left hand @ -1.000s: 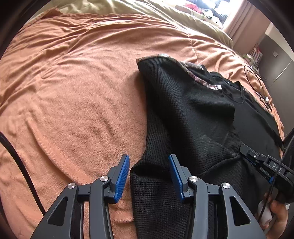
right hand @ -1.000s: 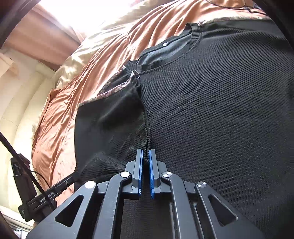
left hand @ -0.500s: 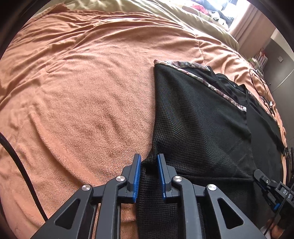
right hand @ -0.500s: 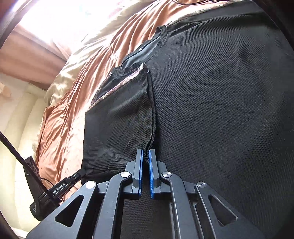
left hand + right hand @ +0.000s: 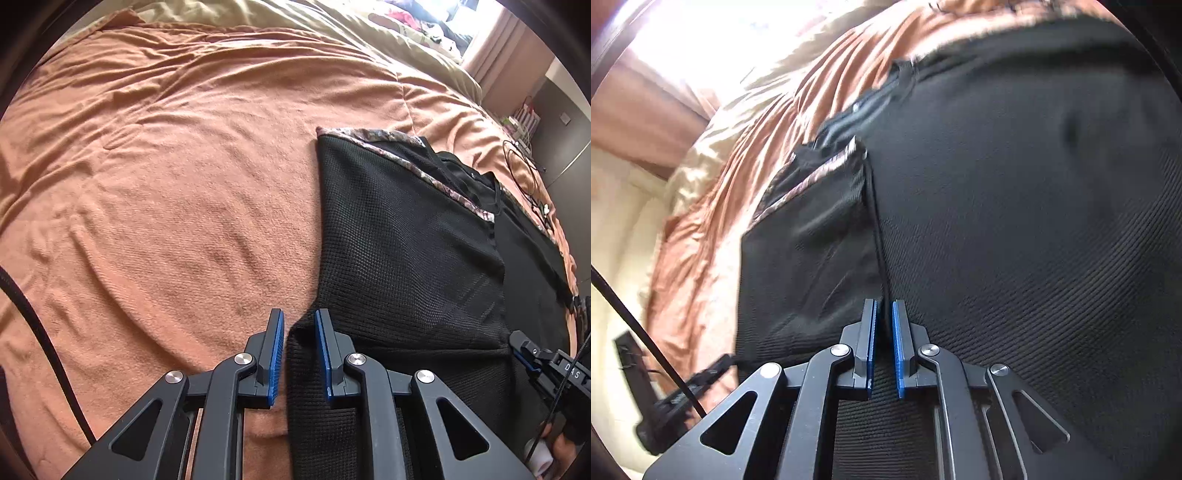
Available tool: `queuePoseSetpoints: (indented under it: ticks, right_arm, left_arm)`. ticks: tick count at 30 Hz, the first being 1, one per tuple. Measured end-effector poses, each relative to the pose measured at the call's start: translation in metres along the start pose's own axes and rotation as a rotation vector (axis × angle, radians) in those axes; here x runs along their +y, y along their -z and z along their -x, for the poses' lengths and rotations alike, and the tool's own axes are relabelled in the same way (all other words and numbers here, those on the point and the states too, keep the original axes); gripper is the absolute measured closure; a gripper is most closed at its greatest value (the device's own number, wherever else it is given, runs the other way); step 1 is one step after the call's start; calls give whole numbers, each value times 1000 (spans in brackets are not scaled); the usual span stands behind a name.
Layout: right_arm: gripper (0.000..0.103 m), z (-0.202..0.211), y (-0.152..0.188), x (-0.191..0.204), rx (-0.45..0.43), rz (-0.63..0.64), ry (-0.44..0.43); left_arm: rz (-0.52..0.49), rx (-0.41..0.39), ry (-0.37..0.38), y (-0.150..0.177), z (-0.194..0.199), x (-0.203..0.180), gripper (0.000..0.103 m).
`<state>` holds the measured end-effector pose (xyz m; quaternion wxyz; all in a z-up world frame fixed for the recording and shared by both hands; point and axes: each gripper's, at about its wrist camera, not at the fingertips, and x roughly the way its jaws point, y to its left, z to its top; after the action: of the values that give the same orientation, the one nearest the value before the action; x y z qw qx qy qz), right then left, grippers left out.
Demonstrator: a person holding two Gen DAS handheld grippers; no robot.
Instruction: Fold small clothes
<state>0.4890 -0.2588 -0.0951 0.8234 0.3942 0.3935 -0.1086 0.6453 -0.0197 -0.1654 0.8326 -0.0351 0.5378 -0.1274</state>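
Observation:
A black knit shirt (image 5: 406, 251) with a patterned sleeve cuff (image 5: 373, 134) lies on the orange blanket (image 5: 166, 192); its left sleeve is folded over the body. My left gripper (image 5: 298, 332) is closed on the shirt's left edge, with black fabric pinched between the blue pads. In the right wrist view the shirt (image 5: 1015, 221) fills the frame. My right gripper (image 5: 884, 321) is shut on the folded sleeve's edge. The right gripper also shows in the left wrist view (image 5: 546, 369) at the lower right.
The orange blanket covers the bed; a beige duvet (image 5: 332, 33) lies at the far end. A black cable (image 5: 521, 170) lies on the blanket beyond the shirt. A tether cord (image 5: 40, 332) hangs at left. The left gripper's body (image 5: 676, 398) shows at lower left.
My left gripper closed from wide open onto the shirt's left edge. The folded sleeve has been pulled flatter and straighter. The right gripper stayed shut and shifted; its view is now blurred.

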Motion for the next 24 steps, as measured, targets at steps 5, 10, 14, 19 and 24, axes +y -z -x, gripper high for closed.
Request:
queuePoseSetpoints:
  ticks: [5,10,14,19,24]
  right_arm:
    - [55,14,1,10,-54,22,-44]
    - [54,16,8,17,-67,43,-138]
    - [54,0,10,14,-19,43,-202]
    - [61,-25,9,9,38,73,-103]
    - [61,-17,0,-1,22,49,-88]
  left_arm:
    - [12,-38,15,-1,16,2,84]
    - [2,-48,57,-2,16,-9,84]
    - [-12,-25,91,0,2,-21,84]
    - [-5,11,51,2,-18,-21,84]
    - [14,-6,42,7,3,-24,84]
